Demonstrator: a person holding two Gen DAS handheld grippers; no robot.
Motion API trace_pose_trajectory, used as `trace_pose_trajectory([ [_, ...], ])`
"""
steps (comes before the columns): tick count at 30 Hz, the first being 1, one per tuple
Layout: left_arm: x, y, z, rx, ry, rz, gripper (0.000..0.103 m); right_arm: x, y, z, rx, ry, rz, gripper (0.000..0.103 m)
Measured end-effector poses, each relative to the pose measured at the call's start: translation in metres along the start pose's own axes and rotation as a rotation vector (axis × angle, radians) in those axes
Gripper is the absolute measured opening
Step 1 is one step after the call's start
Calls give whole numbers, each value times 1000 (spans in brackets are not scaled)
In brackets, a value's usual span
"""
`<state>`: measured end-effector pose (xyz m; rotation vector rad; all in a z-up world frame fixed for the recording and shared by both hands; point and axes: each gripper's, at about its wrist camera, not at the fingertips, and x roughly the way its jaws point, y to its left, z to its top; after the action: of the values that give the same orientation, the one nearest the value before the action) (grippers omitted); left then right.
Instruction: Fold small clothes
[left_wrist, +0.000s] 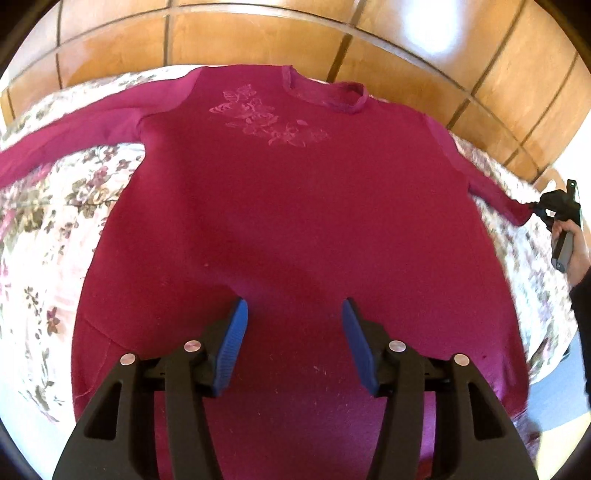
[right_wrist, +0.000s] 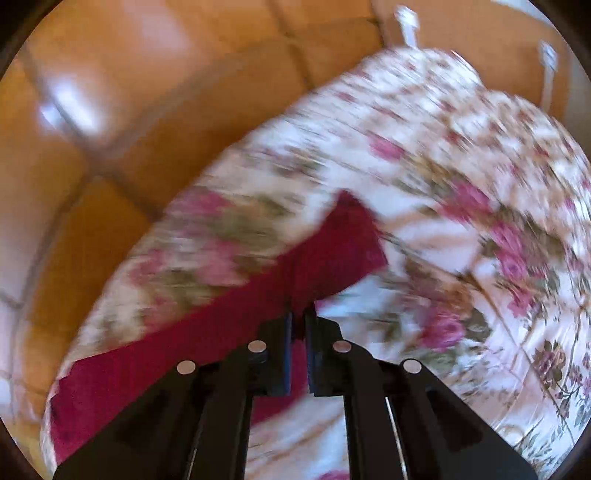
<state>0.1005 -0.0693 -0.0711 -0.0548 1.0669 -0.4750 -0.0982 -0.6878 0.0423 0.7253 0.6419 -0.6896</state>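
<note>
1. Left hand-held gripper (left_wrist: 294, 314) sat nearest the lens in the left wrist view, blue pads (left_wrist: 232, 347) spread wide w/ nothing between them, hovering over the lower body of the garment. Contact w/ the cloth couldn't be judged.
2. Floor (left_wrist: 258, 33) was the biggest thing: orange-brown tiles w/ dark grout, a bright glare patch at upper right.
3. Bed cover (left_wrist: 48, 236), white w/ pink & green flower print, lay under the garment & showed on both sides of it. In the right wrist view it filled the right half, blurred.
4. Magenta long-sleeve top (left_wrist: 295, 206) lay front-up & spread flat on the cover, neck opening (left_wrist: 325, 94) at the far end, hem nearest the camera. Pale floral print (left_wrist: 266, 118) sat on the chest just below the neck, toward the left sleeve side.
5. Left-side sleeve (left_wrist: 55, 140) ran out flat across the cover to the frame edge.
6. Right-side sleeve (left_wrist: 491, 188) stretched out toward the other tool; its cuff end met the tool's tips at the cover's edge.
7. Right hand-held gripper (right_wrist: 299, 325) was clamped on that sleeve: pads nearly together w/ red fabric pinched between them, cuff (right_wrist: 351, 236) sticking out beyond the tips.
8. Person's hand (left_wrist: 570, 247) held that tool's handle at far right of the left wrist view.
</note>
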Motion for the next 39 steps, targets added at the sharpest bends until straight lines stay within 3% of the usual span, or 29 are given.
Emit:
trace_pose_trajectory([
  [4, -7, 11, 4, -45, -26, -15, 53, -26, 71, -7, -123, -15, 158, 5],
  [7, -16, 16, 8, -60, -55, -19, 53, -40, 142, -30, -246, 8, 287, 5],
  [11, -23, 25, 13, -88, -80, -32, 53, -48, 252, -90, -435, 84, 450, 5],
  [18, -27, 45, 28, -168, -114, -78, 53, -36, 384, -197, -688, 231, 567, 6],
  [20, -27, 50, 35, -185, -120, -97, 53, -29, 407, -215, -734, 258, 579, 16],
  [21, -27, 51, 38, -188, -122, -101, 53, -25, 412, -219, -740, 274, 594, 37],
  [23, -26, 54, 46, -191, -132, -103, 53, -26, 411, -220, -714, 252, 611, 57],
  [25, -26, 58, 55, -198, -139, -114, 53, -31, 396, -213, -677, 243, 632, 57],
  [27, -23, 62, 69, -208, -152, -129, 53, -40, 378, -206, -646, 226, 625, 64],
  [29, -19, 64, 80, -215, -156, -141, 50, -44, 340, -197, -613, 205, 595, 66],
  [31, -9, 63, 98, -218, -145, -159, 47, -46, 310, -190, -589, 192, 544, 67],
  [35, 15, 57, 130, -208, -124, -178, 47, -45, 222, -175, -520, 153, 356, 70],
  [39, 52, 42, 164, -206, -77, -189, 47, -29, 171, -166, -453, 165, 236, 72],
])
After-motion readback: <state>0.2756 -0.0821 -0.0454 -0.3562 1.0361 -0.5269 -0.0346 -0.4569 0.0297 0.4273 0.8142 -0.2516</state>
